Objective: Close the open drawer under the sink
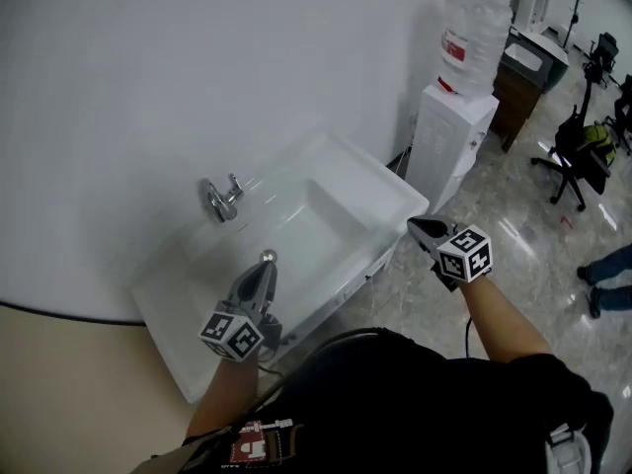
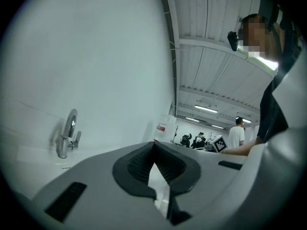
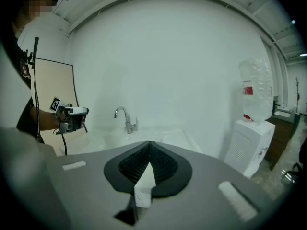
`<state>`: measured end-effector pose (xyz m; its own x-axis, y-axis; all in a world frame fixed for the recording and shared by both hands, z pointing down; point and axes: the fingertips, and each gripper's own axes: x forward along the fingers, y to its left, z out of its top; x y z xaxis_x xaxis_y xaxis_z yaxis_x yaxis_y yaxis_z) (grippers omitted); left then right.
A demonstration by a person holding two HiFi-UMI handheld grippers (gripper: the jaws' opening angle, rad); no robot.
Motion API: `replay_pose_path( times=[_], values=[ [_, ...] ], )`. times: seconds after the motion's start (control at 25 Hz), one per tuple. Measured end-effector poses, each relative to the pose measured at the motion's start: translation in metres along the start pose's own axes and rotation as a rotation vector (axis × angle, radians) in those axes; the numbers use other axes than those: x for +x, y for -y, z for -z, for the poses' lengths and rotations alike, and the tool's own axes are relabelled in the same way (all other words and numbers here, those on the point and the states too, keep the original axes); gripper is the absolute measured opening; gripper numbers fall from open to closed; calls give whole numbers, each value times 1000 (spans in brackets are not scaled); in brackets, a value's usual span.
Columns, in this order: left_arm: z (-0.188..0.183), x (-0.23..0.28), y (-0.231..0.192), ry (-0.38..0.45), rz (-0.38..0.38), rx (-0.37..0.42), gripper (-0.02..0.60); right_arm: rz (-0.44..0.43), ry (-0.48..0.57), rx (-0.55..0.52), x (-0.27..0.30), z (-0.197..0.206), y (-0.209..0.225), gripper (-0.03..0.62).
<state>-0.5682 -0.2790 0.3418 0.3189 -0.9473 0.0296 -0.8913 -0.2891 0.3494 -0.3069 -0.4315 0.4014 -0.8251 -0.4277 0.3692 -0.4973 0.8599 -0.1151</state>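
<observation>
Glossy white rectangular sink (image 1: 380, 191), curved chrome tap (image 1: 222, 198), mid-frame. Left gripper (image 1: 267, 260) and right gripper (image 1: 413, 226) clenched, empty; polished floor (image 1: 513, 265) open at right.

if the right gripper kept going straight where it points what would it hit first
Probably the white rectangular sink, around its near rim: the right gripper aims slightly down at it, with the chrome tap further beyond. Depth is unclear.

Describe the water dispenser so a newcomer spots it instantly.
Find the white rectangular sink on the white wall. Beside its right end stands the white boxy water dispenser, alone in carrying a clear upturned bottle with a red label.
</observation>
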Motion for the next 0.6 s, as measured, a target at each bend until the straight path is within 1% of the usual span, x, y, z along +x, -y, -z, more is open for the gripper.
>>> replay_pose_path(
  times=[0.2, 0.36, 0.48, 0.6],
  values=[
    [-25, -41, -34, 68, -110, 25, 0, -109, 4, -62, 43, -39, -27, 2],
    [-40, -89, -55, 127, -225, 17, 0, -218, -4, -123, 80, -64, -60, 2],
    [-39, -129, -73, 152, -320, 10, 0, -294, -10, -148, 111, -77, -87, 2],
    [-33, -170, -92, 162, -404, -17, 0, -348, -23, -155, 144, -82, -113, 2]
  ],
)
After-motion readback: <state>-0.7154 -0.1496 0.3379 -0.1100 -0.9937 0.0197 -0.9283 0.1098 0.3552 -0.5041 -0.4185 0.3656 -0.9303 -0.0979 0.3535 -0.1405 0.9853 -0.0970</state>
